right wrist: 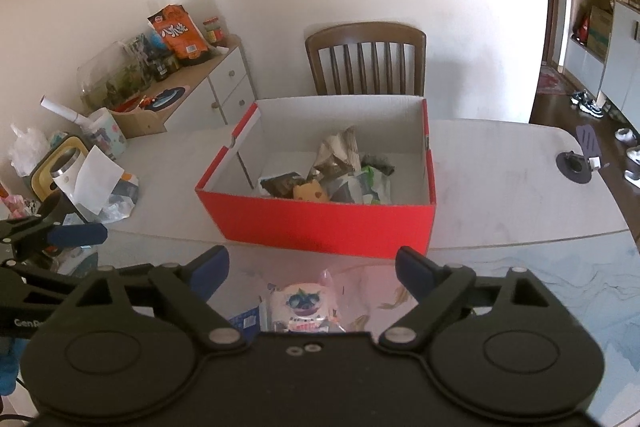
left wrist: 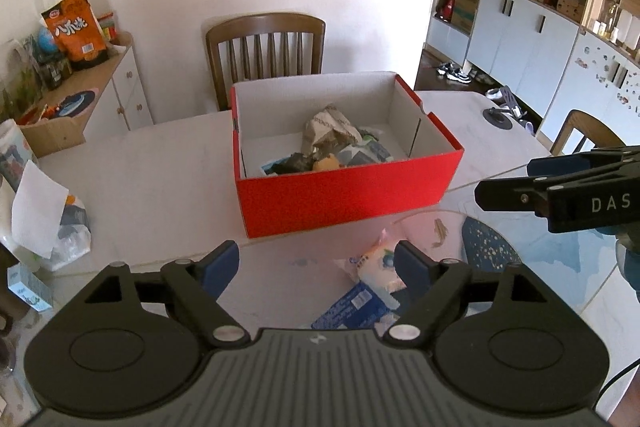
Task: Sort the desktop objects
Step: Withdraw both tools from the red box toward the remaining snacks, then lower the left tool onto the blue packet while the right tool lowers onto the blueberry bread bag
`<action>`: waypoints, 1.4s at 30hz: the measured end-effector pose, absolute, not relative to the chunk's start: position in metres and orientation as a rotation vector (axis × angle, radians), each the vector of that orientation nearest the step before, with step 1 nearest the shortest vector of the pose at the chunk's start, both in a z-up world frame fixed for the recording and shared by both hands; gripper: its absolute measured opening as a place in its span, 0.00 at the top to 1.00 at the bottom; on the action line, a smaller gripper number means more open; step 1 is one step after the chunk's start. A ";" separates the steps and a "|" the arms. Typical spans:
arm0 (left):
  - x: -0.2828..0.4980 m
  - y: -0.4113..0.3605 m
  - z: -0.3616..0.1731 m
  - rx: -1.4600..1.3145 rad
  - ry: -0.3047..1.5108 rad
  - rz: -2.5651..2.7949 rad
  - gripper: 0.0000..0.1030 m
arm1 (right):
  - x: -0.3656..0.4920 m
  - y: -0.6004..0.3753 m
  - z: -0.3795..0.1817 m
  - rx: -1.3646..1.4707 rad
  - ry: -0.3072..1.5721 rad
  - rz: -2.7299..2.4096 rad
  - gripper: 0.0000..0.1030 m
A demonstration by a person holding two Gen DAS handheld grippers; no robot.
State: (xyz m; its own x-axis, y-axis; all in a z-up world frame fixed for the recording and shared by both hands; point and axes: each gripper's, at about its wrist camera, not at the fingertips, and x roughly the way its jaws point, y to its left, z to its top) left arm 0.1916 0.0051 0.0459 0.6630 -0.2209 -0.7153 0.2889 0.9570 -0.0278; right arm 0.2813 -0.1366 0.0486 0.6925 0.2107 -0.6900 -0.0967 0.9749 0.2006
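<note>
Your left gripper [left wrist: 316, 263] jaws wide, holding nothing | white blueberry-print snack packet [right wrist: 301, 309] on the table below both grippers, near the red cardboard box [right wrist: 320, 223] | your right gripper [right wrist: 312, 267] wide, empty

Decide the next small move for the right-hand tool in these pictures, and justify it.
Probably lower the right gripper over the blueberry snack packet and close: its jaws stand open with the packet lying between them on the table, just short of the red box.
</note>
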 end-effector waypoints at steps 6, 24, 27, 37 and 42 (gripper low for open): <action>0.184 0.011 0.035 0.081 0.812 -0.309 0.06 | 0.275 -0.129 0.033 0.142 0.822 0.174 0.11; 0.166 0.030 0.000 0.063 0.859 -0.345 0.01 | 0.276 -0.123 0.010 0.159 0.872 0.160 0.10; 0.166 0.032 -0.003 0.062 0.864 -0.346 0.01 | 0.277 -0.122 0.007 0.161 0.876 0.162 0.10; 0.168 0.033 -0.016 0.067 0.864 -0.368 0.01 | 0.284 -0.118 -0.003 0.158 0.894 0.169 0.10; 0.172 0.032 -0.025 0.061 0.868 -0.378 0.01 | 0.288 -0.118 -0.008 0.162 0.894 0.175 0.10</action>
